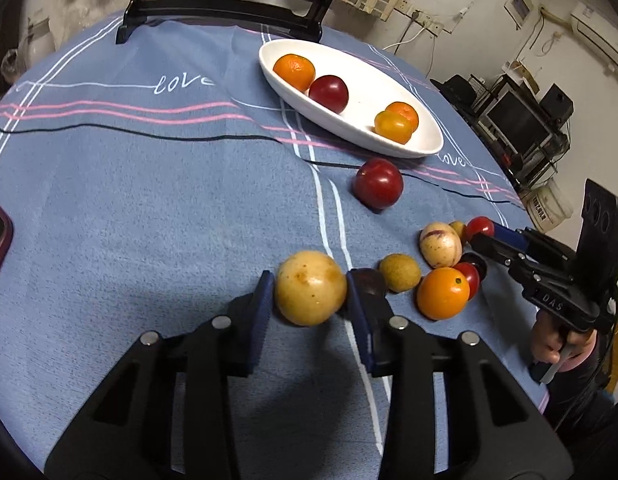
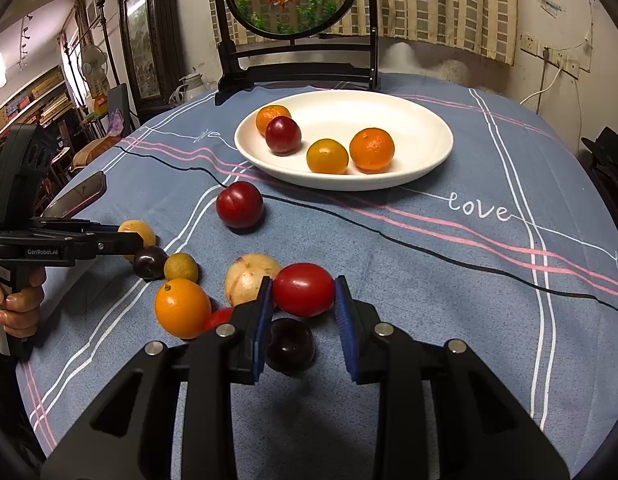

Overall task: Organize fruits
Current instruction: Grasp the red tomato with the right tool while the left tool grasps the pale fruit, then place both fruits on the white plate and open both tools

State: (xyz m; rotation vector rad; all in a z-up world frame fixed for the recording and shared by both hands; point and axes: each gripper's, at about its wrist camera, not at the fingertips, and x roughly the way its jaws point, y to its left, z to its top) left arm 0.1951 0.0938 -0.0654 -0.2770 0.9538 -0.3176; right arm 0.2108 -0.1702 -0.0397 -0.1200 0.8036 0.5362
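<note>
- The left gripper [image 1: 311,292] is clamped on a yellow-brown fruit [image 1: 311,288], one blue pad against each flank; it looks ready to carry the fruit to the white dish [image 1: 425,146].
- The right gripper [image 2: 304,300] is clenched on a small red tomato [image 2: 304,290], taken by its ends, likely bound for the same dish.
- The dish sits further back on the table and already holds two tangerines, a red plum and a yellow-orange fruit.
- Another red plum [image 1: 378,184] lies alone between dish and pile.
- Loose fruit is still clustered near the grippers: an orange [image 1: 443,294], a pale speckled fruit [image 1: 440,245], a small green-yellow one and dark plums.
- Underneath is a blue tablecloth [image 1: 149,200] with pink and white stripes and the word "love".
- A dark-framed round screen [image 2: 293,0] stands behind the dish, with cluttered shelves beyond.
</note>
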